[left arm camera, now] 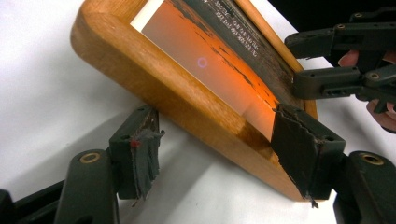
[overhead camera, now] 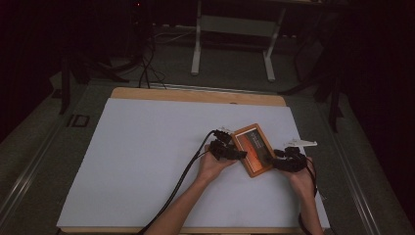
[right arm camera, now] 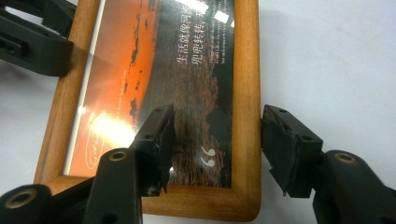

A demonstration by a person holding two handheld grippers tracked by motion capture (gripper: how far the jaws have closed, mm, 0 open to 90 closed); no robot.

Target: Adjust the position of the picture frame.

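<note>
at the frame's left long side, the left tool (left arm camera: 224, 154) is seen with its jaws spread wide: one pad lies over the wooden rail and glass, the other stands off on the table (overhead camera: 147, 161), with a clear gap, so nothing is gripped. at the opposite long side the right tool (right arm camera: 215, 144) straddles the rail, one pad over the glass and one just outside the wood; whether the pads press cannot be told, though they sit close enough to suggest a steadying hold. the picture frame (overhead camera: 253, 149) is laid near the table's right edge, turned slightly askew. its far end appears raised off the table in the left gripper view, probably because it is being tilted or set down between both tools. chinese lettering and a dark orange landscape print are made out in the right gripper view, while the high view gives the frame's place and both forearms.
</note>
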